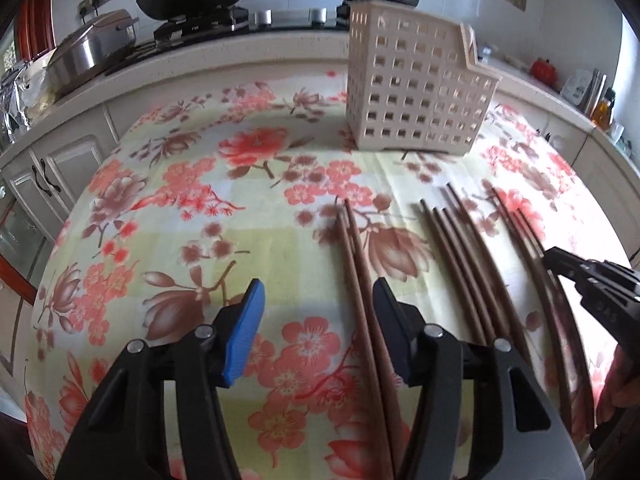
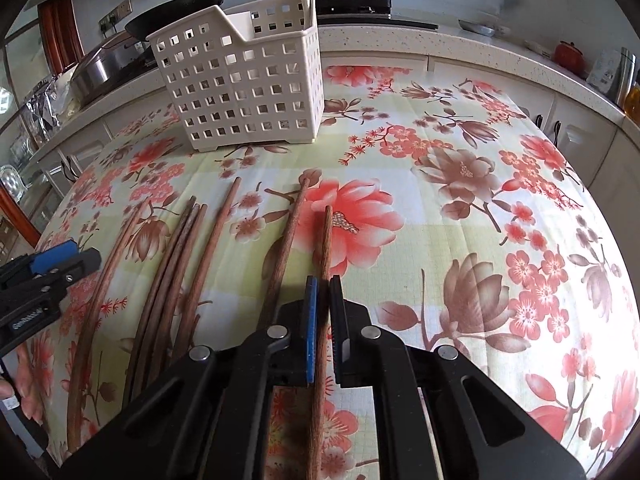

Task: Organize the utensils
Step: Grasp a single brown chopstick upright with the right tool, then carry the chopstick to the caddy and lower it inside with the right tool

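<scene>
Nearly closed on one chopstick (image 2: 325,264), the right gripper (image 2: 323,332) should pinch it squarely, lift level and carry it far-left to the basket (image 2: 244,92). Open, the left gripper (image 1: 316,332) straddles a pair (image 1: 354,264); more chopsticks (image 2: 180,264) lie between them. Whether the pads truly bite is unclear, and near ends are hidden.

The right gripper (image 2: 323,292) pinches one chopstick (image 2: 322,280) between its blue pads. More chopsticks (image 2: 180,264) lie on the flowery cloth (image 2: 460,240) to its left. A white basket (image 2: 244,92) stands behind them.
</scene>
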